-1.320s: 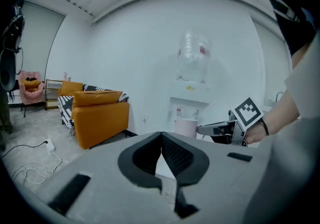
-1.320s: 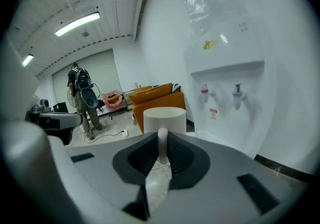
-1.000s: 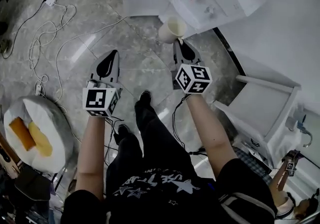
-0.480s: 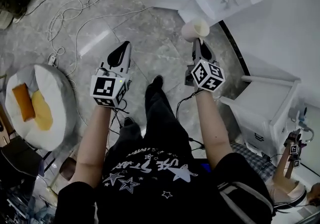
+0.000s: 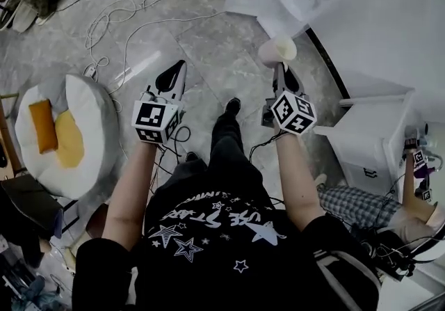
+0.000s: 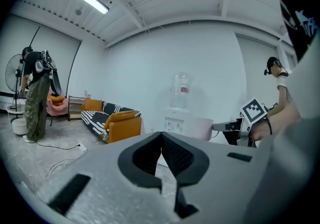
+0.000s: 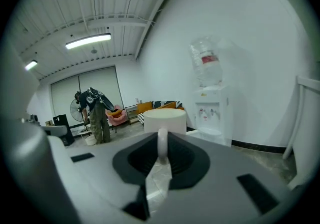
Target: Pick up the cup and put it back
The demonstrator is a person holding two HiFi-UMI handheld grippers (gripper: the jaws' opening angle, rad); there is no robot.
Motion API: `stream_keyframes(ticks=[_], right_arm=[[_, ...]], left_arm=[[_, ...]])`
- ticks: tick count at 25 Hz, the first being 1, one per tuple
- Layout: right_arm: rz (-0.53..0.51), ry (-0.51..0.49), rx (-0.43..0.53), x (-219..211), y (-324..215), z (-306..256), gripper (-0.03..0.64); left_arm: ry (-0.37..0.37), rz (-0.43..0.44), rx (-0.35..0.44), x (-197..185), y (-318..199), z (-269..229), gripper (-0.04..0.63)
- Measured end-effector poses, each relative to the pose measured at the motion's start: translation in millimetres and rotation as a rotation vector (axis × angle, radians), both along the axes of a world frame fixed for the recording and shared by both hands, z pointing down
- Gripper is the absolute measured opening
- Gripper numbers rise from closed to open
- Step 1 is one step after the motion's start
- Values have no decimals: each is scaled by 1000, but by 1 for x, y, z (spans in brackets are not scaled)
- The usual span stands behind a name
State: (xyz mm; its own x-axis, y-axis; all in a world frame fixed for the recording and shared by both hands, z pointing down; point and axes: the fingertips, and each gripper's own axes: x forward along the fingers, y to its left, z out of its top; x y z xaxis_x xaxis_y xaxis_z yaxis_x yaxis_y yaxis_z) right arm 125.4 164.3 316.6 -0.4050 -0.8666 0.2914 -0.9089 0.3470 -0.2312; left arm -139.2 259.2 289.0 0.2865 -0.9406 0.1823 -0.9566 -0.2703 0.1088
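Observation:
A pale cup [image 5: 278, 50] hangs above the floor, held by its handle in my right gripper [image 5: 281, 67]. In the right gripper view the white handle [image 7: 162, 143] stands upright between the dark pads, with the cup body [image 7: 165, 120] just beyond them. My left gripper [image 5: 181, 66] is level with it on the left, shut, with nothing in it. In the left gripper view its jaws [image 6: 161, 136] meet in a point, and the cup [image 6: 200, 128] and the right gripper show to the right.
A water dispenser [image 7: 207, 102] stands ahead against the white wall. A white stand [image 5: 379, 142] is at the right. On the floor lie loose cables [image 5: 118, 17] and a white cushion [image 5: 66, 132] with orange pieces. A person [image 7: 95, 113] and an orange sofa [image 6: 117, 123] are farther off.
Both grippers have been carried forward over the floor and lifted a little. The cup has stayed in the right gripper. The cushion and the cables have slid through the head view.

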Motion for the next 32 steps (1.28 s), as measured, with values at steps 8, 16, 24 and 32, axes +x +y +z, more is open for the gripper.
stream_keyframes(ticks=[8,16,24,32], right_arm=[[18,19,11,13,92,-17,44],[-23,41,6,16,144,-22,43],[-38,27,3,14,142,-13,43],[-38,22,4,6,124,-14,43]], left_arm=[[38,-14,31,-7,66,-16,9],[61,10,28,8,98,-19,9],[43,34,38,22,96,-19,9],[52,35,36,15,77,-22,9]])
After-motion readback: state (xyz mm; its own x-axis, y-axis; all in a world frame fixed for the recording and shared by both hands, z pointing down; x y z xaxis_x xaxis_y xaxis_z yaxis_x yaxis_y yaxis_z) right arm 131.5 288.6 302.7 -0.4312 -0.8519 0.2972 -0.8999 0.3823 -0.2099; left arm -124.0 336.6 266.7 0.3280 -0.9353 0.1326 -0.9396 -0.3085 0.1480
